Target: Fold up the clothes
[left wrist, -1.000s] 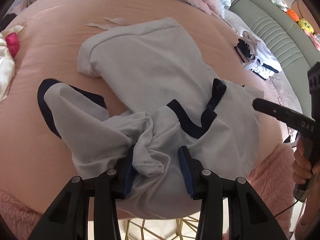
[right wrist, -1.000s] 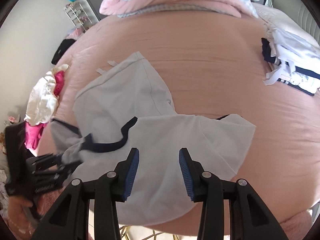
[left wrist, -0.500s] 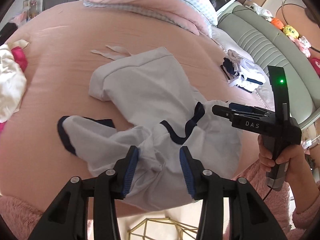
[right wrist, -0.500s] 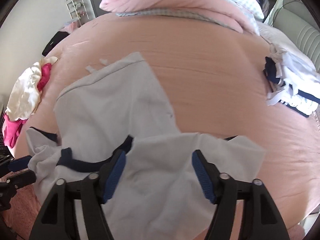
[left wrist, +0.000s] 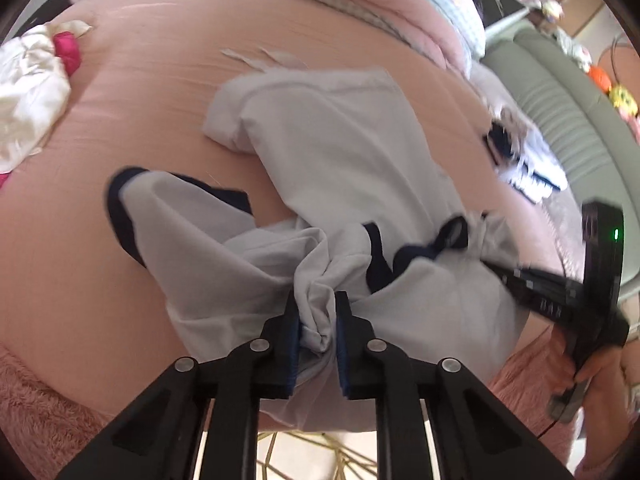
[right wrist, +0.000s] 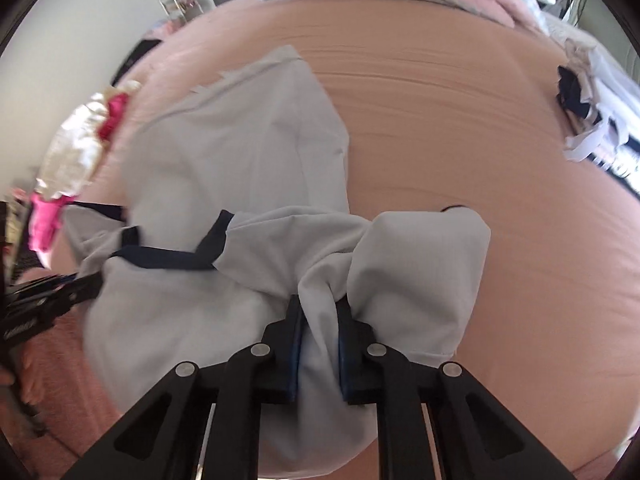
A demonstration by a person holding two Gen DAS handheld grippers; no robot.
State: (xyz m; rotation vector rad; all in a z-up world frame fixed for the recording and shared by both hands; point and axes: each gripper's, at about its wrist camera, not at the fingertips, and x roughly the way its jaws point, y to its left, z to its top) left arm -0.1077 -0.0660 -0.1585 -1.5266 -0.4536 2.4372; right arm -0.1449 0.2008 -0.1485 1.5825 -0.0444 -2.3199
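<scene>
Bed: pink bedsheet [left wrist: 168,92], near edge toward the camera.
Shirt: pale grey shirt [left wrist: 332,152] with navy trim, long axis running away from both grippers.
Left gripper [left wrist: 316,320]: jaws just closed, pinching a bunched fold at the near hem.
Right gripper [right wrist: 318,328]: same, just clamped on cloth, beside the left.

shirt [left wrist: 332,152]: pale grey, navy trim | bedsheet [left wrist: 160,92]: pink

Left wrist view: looked steeply down along fingers from bed's [left wrist: 168,92] near edge, close above pale shirt [left wrist: 328,152], facing pillows at far edge. Right wrist view: same steep downward look, equally close, beside it. Shared: shirt, bed's middle, clothes pile [right wrist: 592,120] at right edge.
</scene>
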